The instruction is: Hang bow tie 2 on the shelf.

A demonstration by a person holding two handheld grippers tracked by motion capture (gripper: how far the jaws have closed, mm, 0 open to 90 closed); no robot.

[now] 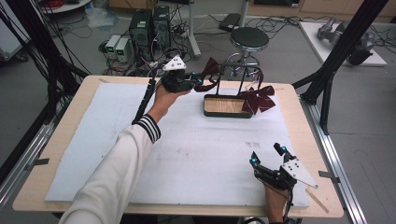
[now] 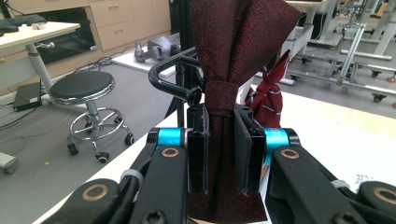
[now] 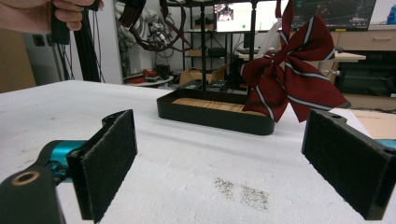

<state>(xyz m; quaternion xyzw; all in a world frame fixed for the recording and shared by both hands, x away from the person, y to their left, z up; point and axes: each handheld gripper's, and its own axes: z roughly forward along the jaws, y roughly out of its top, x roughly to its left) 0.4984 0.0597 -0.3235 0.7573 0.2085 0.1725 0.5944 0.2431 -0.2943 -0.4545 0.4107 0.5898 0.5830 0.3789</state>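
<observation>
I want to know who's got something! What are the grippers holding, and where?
The left gripper clamps a dark red bow tie just below its knot. The right gripper holds nothing.

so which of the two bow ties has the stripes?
The bow tie hanging at the right end of the rack has pale stripes. The plain dark red one is clamped in the left gripper.

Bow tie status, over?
Left gripper shut on plain bow tie, held at rack hook. Right gripper open, low over table. Striped bow tie hangs on rack's right side.
</observation>
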